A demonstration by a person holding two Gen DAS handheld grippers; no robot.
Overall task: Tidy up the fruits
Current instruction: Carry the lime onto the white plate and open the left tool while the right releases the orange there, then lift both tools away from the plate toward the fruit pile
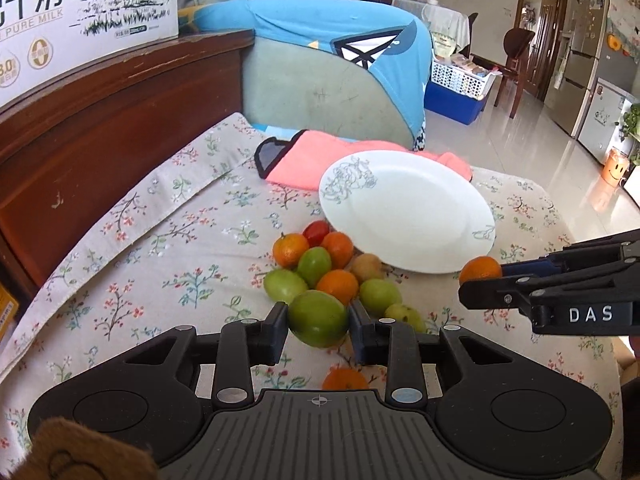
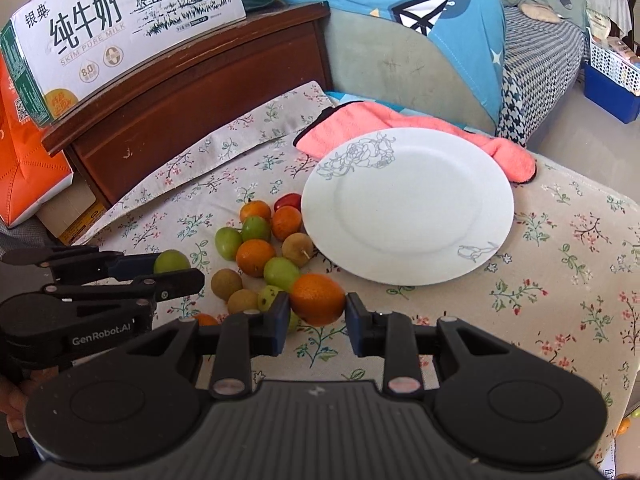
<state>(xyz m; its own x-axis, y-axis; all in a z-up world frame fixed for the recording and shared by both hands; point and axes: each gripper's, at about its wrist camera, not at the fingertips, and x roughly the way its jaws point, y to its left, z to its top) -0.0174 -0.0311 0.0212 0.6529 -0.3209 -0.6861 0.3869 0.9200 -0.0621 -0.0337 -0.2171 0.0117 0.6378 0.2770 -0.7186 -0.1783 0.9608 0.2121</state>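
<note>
Waiting empty on the flowered desk, the white plate seems the intended spot for sorted fruit. The loose fruit pile lies just beside its rim. The left gripper has its jaws clamped on a green fruit and the right gripper on an orange one, both probably lifted clear.

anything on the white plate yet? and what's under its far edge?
Nothing lies on the white plate; its face is bare. Its far rim lies over a pink cloth. Whatever lies beneath the rest of the plate is hidden.

Floral-cloth table w/ white plate, loose fruit, pink towel
</note>
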